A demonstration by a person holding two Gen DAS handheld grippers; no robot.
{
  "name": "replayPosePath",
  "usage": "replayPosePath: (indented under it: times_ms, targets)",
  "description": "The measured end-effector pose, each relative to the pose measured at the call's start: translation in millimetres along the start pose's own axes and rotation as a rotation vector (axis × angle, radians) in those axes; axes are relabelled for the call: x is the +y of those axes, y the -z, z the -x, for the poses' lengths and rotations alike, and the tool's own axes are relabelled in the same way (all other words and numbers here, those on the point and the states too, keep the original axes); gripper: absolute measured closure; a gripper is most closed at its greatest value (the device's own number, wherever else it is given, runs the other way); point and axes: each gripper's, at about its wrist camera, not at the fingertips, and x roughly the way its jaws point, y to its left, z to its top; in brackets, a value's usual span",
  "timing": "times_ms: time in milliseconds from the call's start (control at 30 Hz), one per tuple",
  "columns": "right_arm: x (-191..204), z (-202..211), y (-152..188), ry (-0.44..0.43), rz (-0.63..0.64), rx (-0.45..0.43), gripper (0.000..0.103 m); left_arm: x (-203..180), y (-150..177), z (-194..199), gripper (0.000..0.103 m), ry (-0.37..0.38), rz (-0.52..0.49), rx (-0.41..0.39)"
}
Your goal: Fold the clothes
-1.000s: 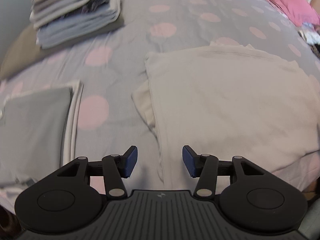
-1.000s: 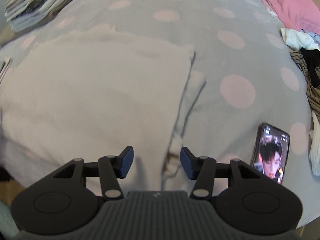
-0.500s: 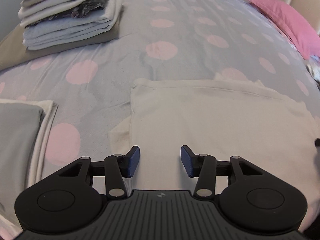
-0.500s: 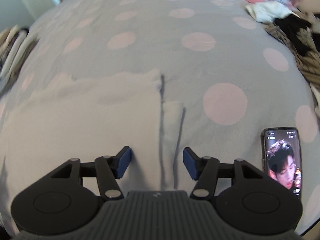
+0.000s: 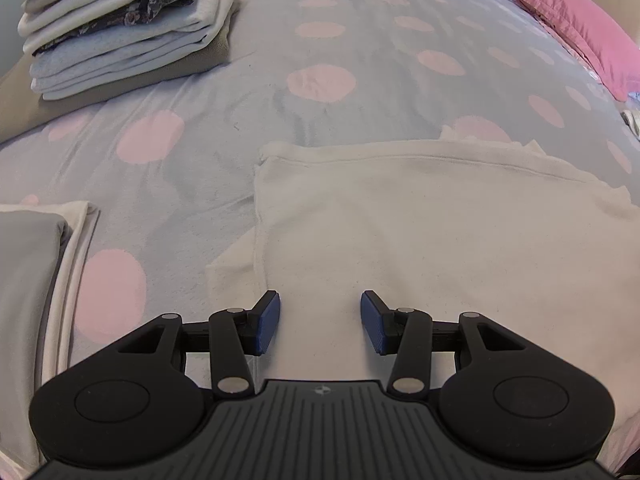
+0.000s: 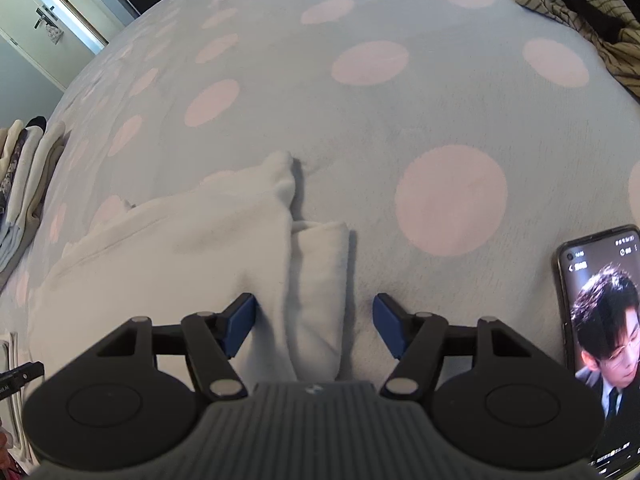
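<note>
Beside cream garment [image 6: 168, 256], phone [image 6: 600, 344], text unreadable

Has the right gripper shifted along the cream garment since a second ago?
Yes. The right gripper rolled and now straddles the cream garment at its folded sleeve edge, jaws opening, nearer the phone.

No readable text on the bedding or clothes. Phone [image 6: 600, 344] at 4 o'clock in the right wrist view: top bar and bottom strip carry small characters, too tiny to read. Small round emblem on each gripper body, at 6 o'clock in both views, no lettering. Black tag at 9 o'clock in the right wrist view: print illegible.
</note>
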Motion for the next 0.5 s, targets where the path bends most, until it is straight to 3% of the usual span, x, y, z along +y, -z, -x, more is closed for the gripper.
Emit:
replayPosePath:
  times_ms: [67, 133, 167, 300, 367, 500]
  targets:
    - [2, -3, 1, 0.003, 0.009, 0.011, 0.043, 1, 0, 1, 0.060, 0.005, 0.007, 0.000]
    - [1, -5, 1, -0.020, -0.007, 0.026, 0.059, 1, 0, 2, 0.060, 0.005, 0.004, -0.002]
    - [0, -6, 1, -0.043, -0.022, 0.034, 0.072, 1, 0, 2, 0.060, 0.004, 0.001, -0.003]
    - [8, -2, -1, -0.048, 0.003, 0.030, 0.082, 0, -1, 7, 0.060, -0.003, -0.016, -0.013]
    - [16, 7, -2, -0.059, 0.017, 0.021, 0.084, 0, -2, 12, 0.066, -0.001, -0.018, -0.019]
    - [37, 32, -3, -0.120, 0.041, 0.016, 0.084, 5, -5, 23, 0.068, 0.010, 0.014, -0.022]
